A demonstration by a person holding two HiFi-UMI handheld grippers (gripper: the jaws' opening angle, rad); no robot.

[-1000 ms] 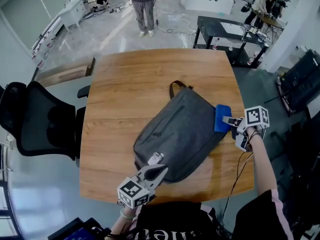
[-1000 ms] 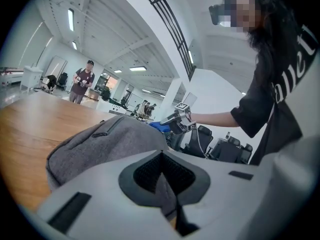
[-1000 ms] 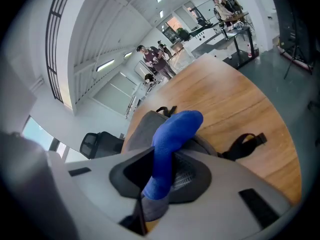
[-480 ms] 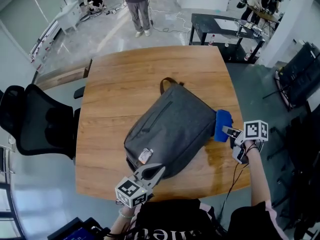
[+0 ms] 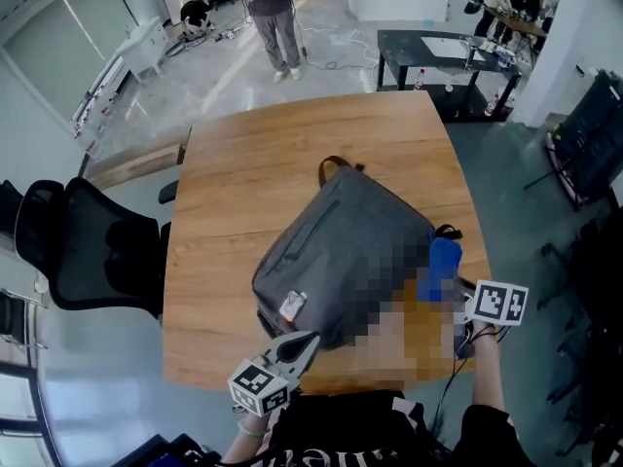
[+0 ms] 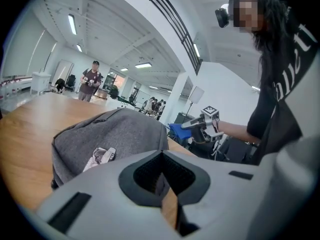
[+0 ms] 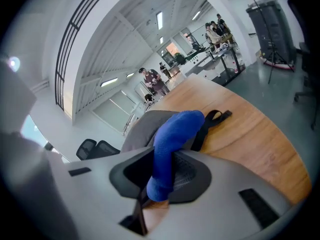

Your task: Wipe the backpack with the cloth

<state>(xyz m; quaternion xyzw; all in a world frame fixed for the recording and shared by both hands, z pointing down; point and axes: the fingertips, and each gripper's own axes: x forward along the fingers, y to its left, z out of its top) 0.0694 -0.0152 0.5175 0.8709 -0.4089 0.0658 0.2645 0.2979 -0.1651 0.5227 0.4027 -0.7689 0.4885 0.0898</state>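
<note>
Holding blue cloth (image 7: 172,129) pinched in right tool (image 7: 159,189), jaws clamped on it, we set it against right edge of grey backpack (image 5: 341,251), which lies flat on counter (image 5: 243,163). Left tool (image 6: 162,184) jaws together, nothing held, just off backpack's near corner. We judge wiping barely begun; broad front panel left.

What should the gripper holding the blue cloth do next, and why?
Probably slide the right gripper toward the middle of the grey fabric backpack, dragging the soft blue cloth it pinches across the top: the cloth sits only at the bag's right edge.
</note>
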